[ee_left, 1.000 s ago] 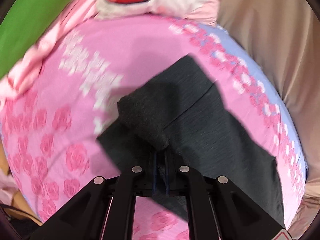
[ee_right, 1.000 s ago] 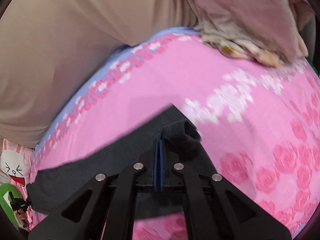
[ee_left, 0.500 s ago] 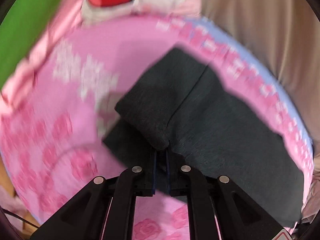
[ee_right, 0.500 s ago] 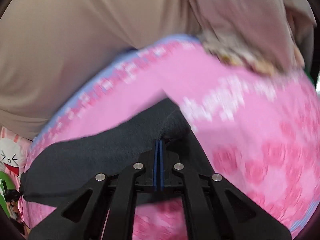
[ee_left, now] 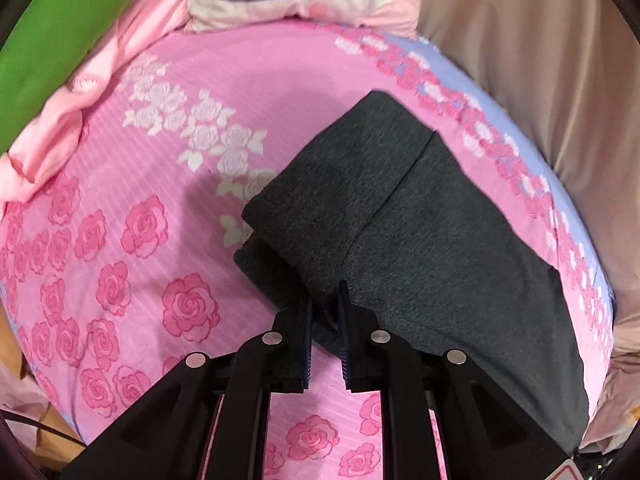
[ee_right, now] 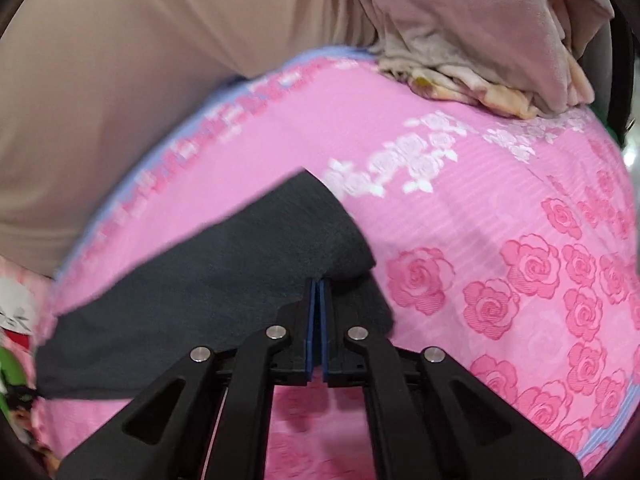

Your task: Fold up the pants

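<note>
Change: left gripper (ee_left: 324, 300) jaws, pinched a second ago, now stand apart around the fold.
Right gripper (ee_right: 319, 284): jaws pressed together on the pants' edge.
Pants (ee_left: 400, 216): dark grey, doubled over on the pink rose bedsheet (ee_left: 120, 220), near its blue border.
Room: bare sheet leftward; beige curtain (ee_left: 540, 60) beside the border.

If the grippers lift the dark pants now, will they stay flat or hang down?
The pants would probably sag: the cloth bends softly at the folded edge by the left hand-held gripper. They look light. The right hand-held gripper pinches them without visible strain.
</note>
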Demonstrator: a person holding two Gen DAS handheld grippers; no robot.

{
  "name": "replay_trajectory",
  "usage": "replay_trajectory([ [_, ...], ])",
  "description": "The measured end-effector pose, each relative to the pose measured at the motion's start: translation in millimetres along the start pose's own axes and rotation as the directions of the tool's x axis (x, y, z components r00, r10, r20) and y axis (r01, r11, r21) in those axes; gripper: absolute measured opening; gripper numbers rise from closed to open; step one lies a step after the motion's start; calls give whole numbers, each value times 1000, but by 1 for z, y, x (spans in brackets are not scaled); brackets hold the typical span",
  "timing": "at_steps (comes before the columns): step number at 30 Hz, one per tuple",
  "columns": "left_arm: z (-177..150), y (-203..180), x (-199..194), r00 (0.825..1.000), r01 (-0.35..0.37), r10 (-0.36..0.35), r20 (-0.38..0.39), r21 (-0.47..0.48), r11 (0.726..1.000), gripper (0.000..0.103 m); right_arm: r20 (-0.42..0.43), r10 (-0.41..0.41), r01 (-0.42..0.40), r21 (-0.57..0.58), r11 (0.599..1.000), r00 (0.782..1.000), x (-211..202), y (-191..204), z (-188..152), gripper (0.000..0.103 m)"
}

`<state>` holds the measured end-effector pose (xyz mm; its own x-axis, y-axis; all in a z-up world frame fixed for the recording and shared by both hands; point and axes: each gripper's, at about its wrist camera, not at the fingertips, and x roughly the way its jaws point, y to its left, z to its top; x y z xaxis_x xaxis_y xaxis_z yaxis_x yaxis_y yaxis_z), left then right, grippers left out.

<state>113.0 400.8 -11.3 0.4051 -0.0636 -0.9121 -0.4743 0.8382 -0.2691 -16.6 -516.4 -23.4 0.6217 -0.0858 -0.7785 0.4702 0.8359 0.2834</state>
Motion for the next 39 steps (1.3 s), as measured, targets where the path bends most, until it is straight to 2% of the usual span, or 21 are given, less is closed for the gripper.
replay_trajectory([
  [2, -6, -3, -14, 1000, 25, -25, -4, -4, 1000, 15, 57, -58, 59, -13, 998, 997, -16, 5, -6, 6],
  [3, -13, -4, -28, 998, 60, -60, 2, -23, 998, 20, 93, -92, 97, -54, 994, 991, -30, 15, -11, 6],
  [5, -28, -9, -48, 990, 135, -133, 39, -48, 990, 61, 146, -111, 130, -130, 983, 983, -51, 36, -22, 6],
  [7, -42, -22, -56, 984, 173, -169, 54, -69, 983, 64, 170, -79, 109, -176, 978, 982, -65, 60, -35, 7],
  [10, -54, -51, -40, 970, 243, -243, 2, -60, 968, 64, 147, 11, 19, -204, 979, 989, -66, 89, -54, 7],
  [12, -58, -67, -20, 957, 282, -286, -55, -69, 957, 62, 118, 58, -28, -240, 970, 991, -62, 114, -67, 7],
  [13, -59, -75, -9, 952, 287, -292, -87, -66, 956, 52, 105, 70, -41, -254, 966, 992, -59, 122, -73, 7],
  [14, -61, -80, 0, 951, 283, -290, -105, -72, 956, 38, 93, 78, -50, -273, 961, 993, -56, 132, -81, 7],
  [16, -59, -84, 15, 949, 275, -286, -132, -94, 957, 29, 81, 90, -63, -287, 956, 993, -53, 142, -92, 7],
  [19, -57, -83, 21, 951, 261, -275, -141, -110, 959, 8, 63, 117, -95, -279, 956, 991, -48, 145, -98, 7],
  [21, -59, -79, 15, 941, 287, -306, -144, -137, 948, 5, 63, 120, -99, -269, 958, 991, -47, 143, -98, 8],
  [23, -65, -72, -8, 946, 290, -304, -114, -124, 949, 5, 79, 114, -89, -263, 961, 990, -50, 139, -96, 9],
  [25, -69, -64, -10, 954, 254, -269, -132, -120, 960, 10, 93, 104, -78, -256, 964, 990, -52, 131, -95, 14],
  [26, -71, -65, -2, 963, 210, -221, -156, -86, 974, 16, 102, 83, -56, -241, 969, 991, -48, 124, -93, 28],
  [27, -73, -66, 7, 967, 175, -183, -176, -58, 983, 20, 100, 62, -37, -232, 972, 993, -45, 119, -92, 33],
  [29, -80, -65, 6, 978, 150, -157, -141, -61, 987, 34, 103, 22, 0, -214, 977, 994, -43, 109, -88, 33],
  [30, -82, -66, 0, 982, 134, -141, -127, -56, 989, 37, 112, 21, 2, -200, 980, 993, -46, 103, -86, 33],
  [32, -89, -76, -20, 992, 113, -114, -48, -22, 993, 44, 139, 2, 23, -175, 984, 990, -53, 87, -79, 33],
  [34, -98, -92, -38, 998, 47, -48, 47, 34, 998, 55, 155, -27, 49, -135, 990, 987, -56, 67, -70, 33],
  [37, -117, -131, -56, 982, -79, 52, 182, 146, 986, 61, 141, -16, 19, -22, 1000, 990, -50, 30, -53, 33],
  [39, -132, -155, -61, 970, -112, 61, 237, 208, 972, 68, 109, 19, -21, 15, 1000, 994, -40, 16, -44, 33],
])
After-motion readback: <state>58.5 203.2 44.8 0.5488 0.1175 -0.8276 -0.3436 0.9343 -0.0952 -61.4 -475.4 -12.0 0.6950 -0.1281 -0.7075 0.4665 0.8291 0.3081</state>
